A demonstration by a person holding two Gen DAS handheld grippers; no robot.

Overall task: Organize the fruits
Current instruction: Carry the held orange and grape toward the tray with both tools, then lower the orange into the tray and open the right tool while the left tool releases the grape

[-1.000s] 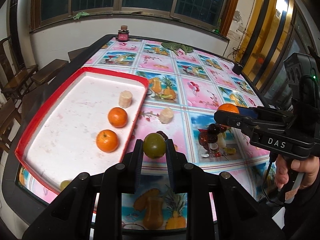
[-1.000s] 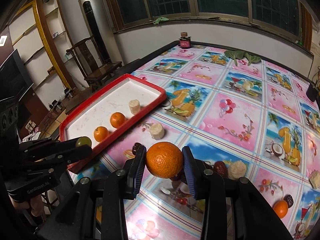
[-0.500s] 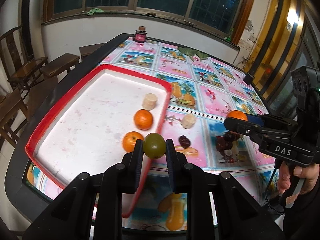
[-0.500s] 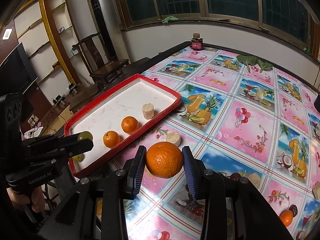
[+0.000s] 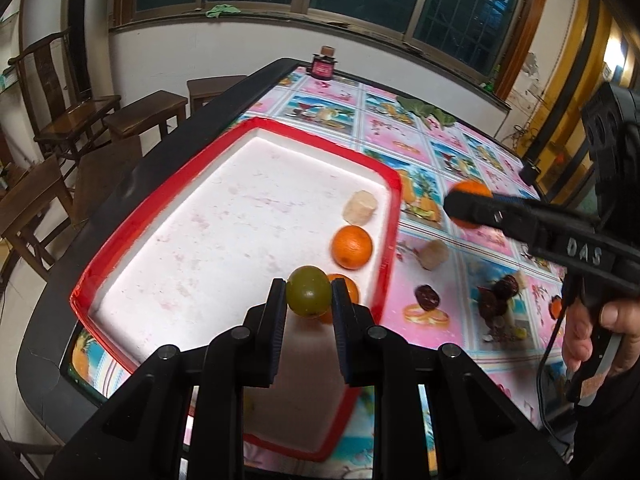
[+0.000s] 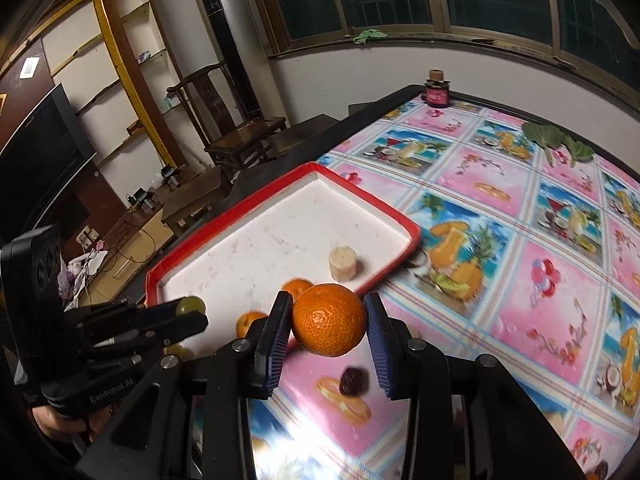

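Because both fruits are bound for the red-rimmed tray (image 5: 394,200), I hold the left gripper (image 5: 309,297), jaws clamped on a green fruit (image 5: 308,291), at lower centre above its white floor. The right gripper (image 6: 327,320), marked "DAS", pinches a mandarin (image 6: 328,319) at centre frame beside the tray's rim; the left body reads "GenRobot.AI".

Glossy tablecloth (image 6: 516,320), dimpled orange (image 6: 328,324) skin.
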